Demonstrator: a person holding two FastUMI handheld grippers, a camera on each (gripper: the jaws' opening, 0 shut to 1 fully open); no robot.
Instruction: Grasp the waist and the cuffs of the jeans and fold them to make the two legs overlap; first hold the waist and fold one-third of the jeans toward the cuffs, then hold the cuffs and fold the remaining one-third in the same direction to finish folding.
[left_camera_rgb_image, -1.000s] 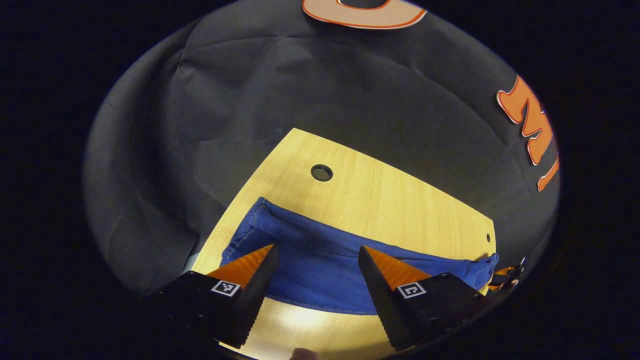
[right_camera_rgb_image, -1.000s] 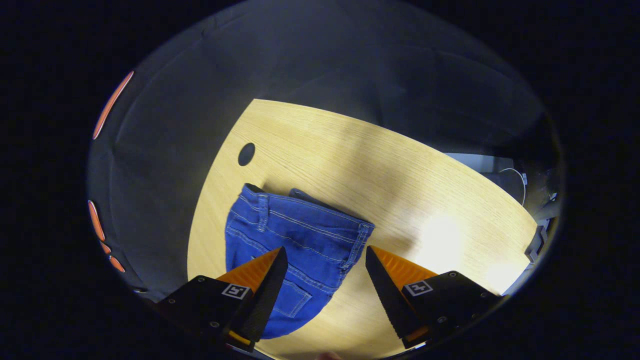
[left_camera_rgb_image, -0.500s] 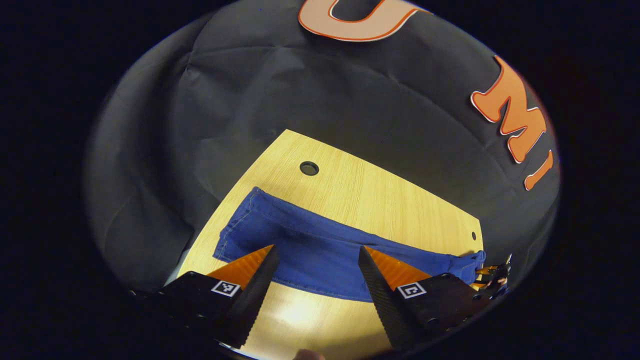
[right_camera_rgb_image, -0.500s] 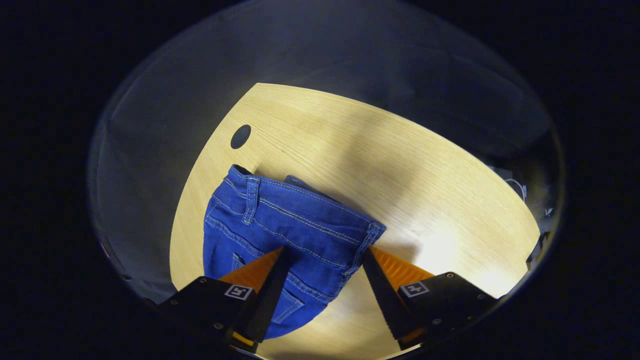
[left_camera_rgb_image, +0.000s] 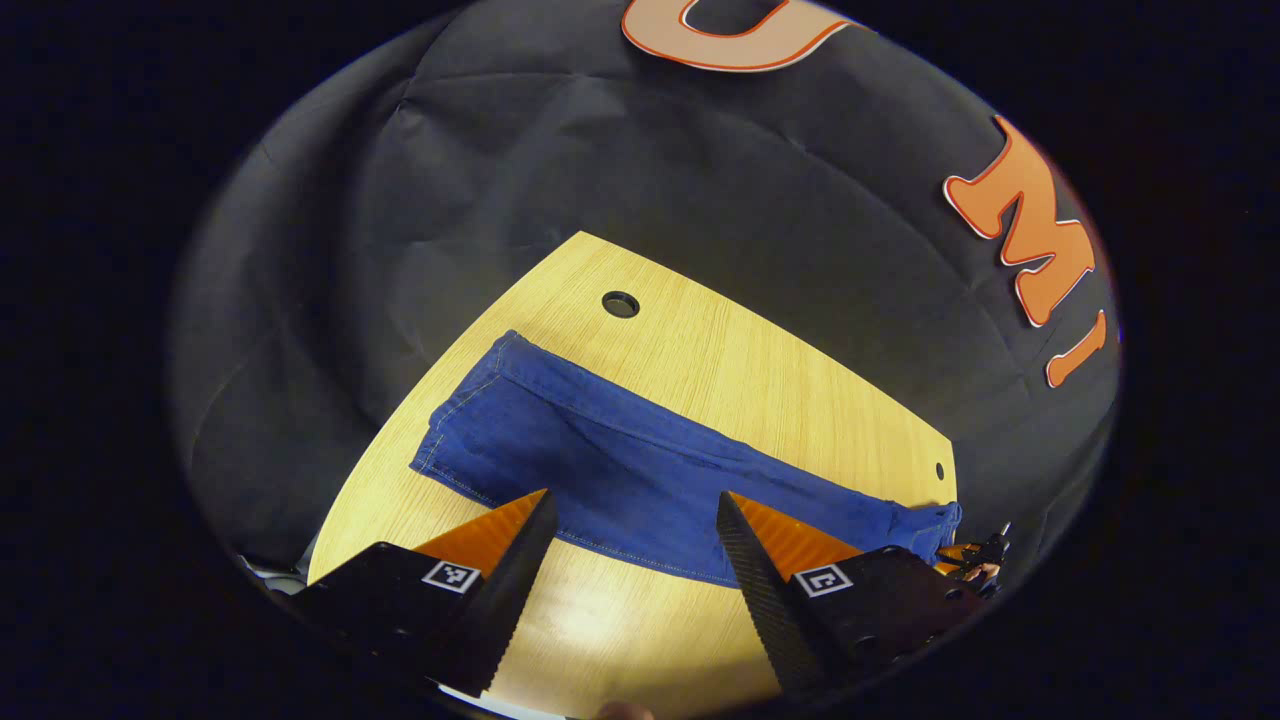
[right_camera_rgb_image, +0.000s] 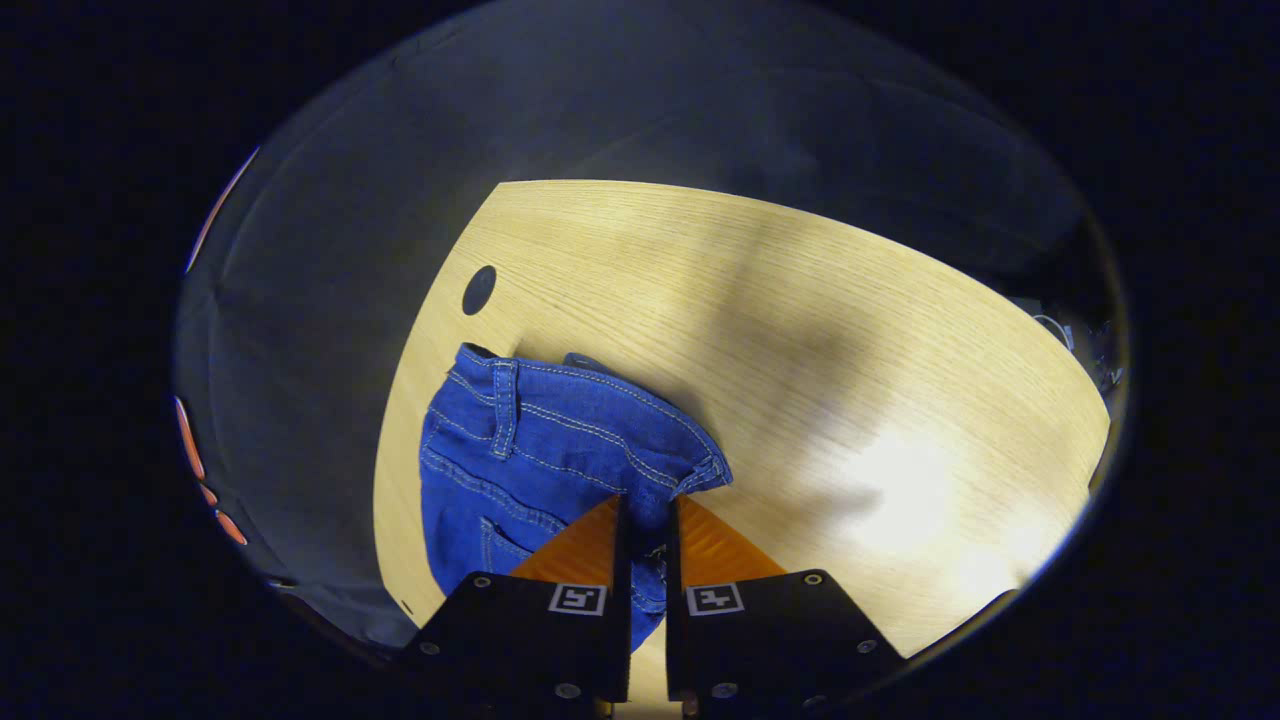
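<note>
With the right gripper (right_camera_rgb_image: 645, 520) pinched on the jeans' (right_camera_rgb_image: 540, 450) waist on the table (right_camera_rgb_image: 800, 330), the first fold looks ready. Left gripper (left_camera_rgb_image: 635, 550) hangs wide apart, holding nothing, legs just ahead. Next: carry waist toward cuffs (left_camera_rgb_image: 470, 410).

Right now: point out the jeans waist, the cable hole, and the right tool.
jeans waist (right_camera_rgb_image: 560, 385), right gripper view, on the stitched waistband.
cable hole (left_camera_rgb_image: 620, 304), left gripper view, its dark centre.
right tool (right_camera_rgb_image: 645, 520), right gripper view, between fingertips.
</note>
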